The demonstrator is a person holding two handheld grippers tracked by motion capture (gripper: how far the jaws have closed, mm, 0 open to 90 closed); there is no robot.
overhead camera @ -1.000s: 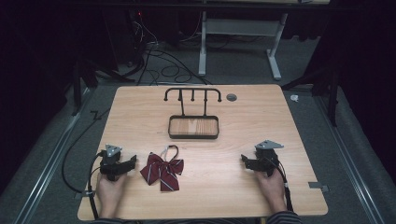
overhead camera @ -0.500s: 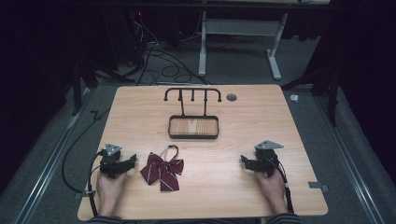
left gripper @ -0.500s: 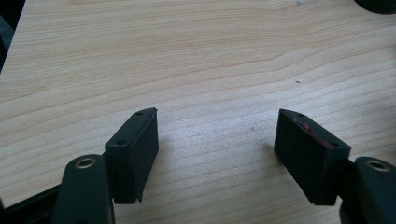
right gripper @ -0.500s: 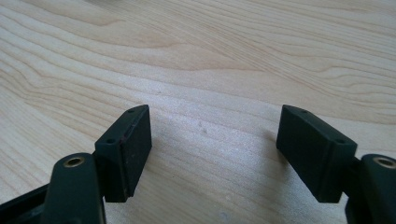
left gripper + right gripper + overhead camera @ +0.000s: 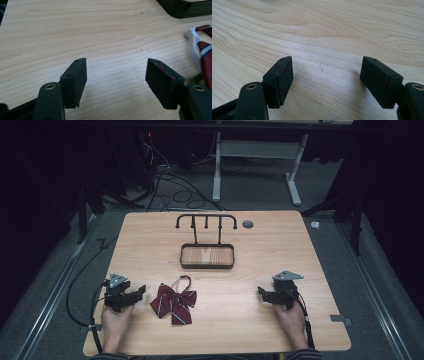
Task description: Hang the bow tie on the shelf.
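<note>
The red striped bow tie (image 5: 174,301) is seen just right of the left hand-held gripper (image 5: 140,291), whose empty jaws have just been narrowing slightly yet stand wide; the knot should be straddled squarely before closing. The right hand-held gripper (image 5: 261,292) is held wide open, empty, on the surface (image 5: 280,245).

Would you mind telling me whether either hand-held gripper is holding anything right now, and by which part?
Nothing is held. The left hand-held gripper stands open beside the bow tie, its jaws having just closed slightly on nothing. The right hand-held gripper is open over bare table.

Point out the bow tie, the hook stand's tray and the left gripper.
bow tie (image 5: 173,302): high view, on its centre knot.
hook stand's tray (image 5: 207,266): high view, on its near rim.
left gripper (image 5: 116,75): left gripper view, midway between its open fingertips.
</note>
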